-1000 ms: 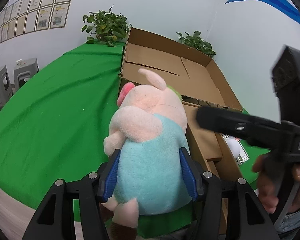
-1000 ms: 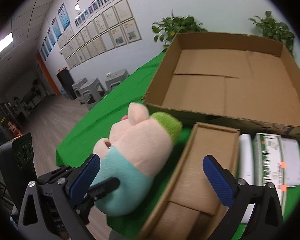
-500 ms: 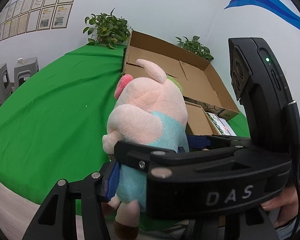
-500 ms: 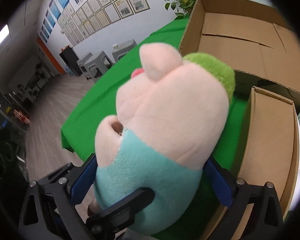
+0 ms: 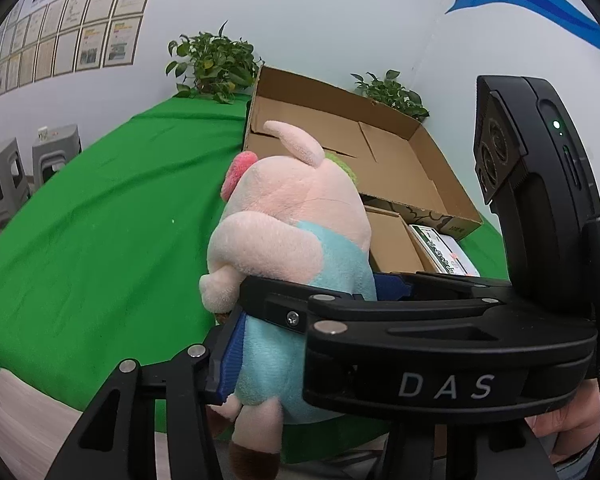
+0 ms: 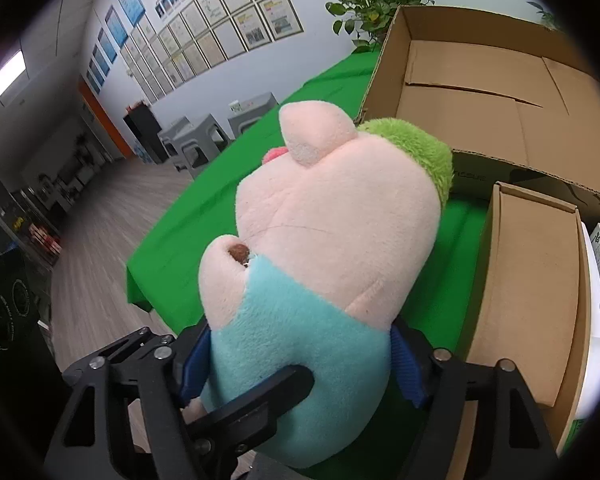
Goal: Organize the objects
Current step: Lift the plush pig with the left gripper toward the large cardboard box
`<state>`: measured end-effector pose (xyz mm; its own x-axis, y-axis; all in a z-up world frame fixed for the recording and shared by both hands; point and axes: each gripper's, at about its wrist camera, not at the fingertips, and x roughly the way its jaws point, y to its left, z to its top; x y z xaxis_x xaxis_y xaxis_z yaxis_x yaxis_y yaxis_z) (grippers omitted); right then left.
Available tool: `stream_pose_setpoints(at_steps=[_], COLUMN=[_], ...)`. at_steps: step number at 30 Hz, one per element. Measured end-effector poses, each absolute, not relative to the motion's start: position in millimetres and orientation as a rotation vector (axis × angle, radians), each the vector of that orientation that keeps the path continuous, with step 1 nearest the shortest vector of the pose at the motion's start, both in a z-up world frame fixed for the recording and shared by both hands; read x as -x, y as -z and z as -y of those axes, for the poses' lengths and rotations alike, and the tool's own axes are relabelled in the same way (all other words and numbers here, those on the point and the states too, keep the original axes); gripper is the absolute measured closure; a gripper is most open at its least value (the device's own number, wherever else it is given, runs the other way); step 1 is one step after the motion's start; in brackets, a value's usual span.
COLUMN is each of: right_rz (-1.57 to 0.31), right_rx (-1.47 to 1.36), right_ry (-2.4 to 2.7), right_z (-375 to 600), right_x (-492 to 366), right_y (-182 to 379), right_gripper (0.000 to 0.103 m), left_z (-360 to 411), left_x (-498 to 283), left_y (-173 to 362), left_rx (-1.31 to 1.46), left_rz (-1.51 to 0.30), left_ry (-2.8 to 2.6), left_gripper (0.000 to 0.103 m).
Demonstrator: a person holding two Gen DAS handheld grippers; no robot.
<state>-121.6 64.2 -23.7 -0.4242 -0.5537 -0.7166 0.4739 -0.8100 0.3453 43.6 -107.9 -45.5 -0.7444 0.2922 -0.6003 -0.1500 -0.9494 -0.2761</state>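
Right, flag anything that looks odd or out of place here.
Both tongs clamp the same plush pig at once: the left tongs and the right tongs each squeeze its teal body. It hangs tilted over the green table's edge, outside the empty big cardboard box.

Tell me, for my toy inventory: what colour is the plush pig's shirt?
Light blue-turquoise; the plush pig shows it best in the right wrist view.

Plush pig (image 5: 292, 240) pinched between blue-padded jaws; right gripper (image 5: 440, 356) apparently grips it too.
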Motion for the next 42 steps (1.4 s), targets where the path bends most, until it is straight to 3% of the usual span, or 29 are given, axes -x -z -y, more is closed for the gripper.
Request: stream_pose_setpoints(at_steps=[19, 42], right_rz=[0.232, 0.102], right_rx=[-0.897, -0.838], right_ry=[2.422, 2.479], right_z=[-129.5, -117.9], right_x=[140.8, 185.2], right_y=[-37.4, -82.8], right_gripper=[0.035, 0.035], left_z=[22.3, 43.1], left_x=[21.2, 112.2], left_y=[-42.0, -115.2], left_rx=[0.747, 0.624], left_rz=[0.051, 0.136], left_ry=[-2.714, -2.705], left_gripper=[0.057, 0.057])
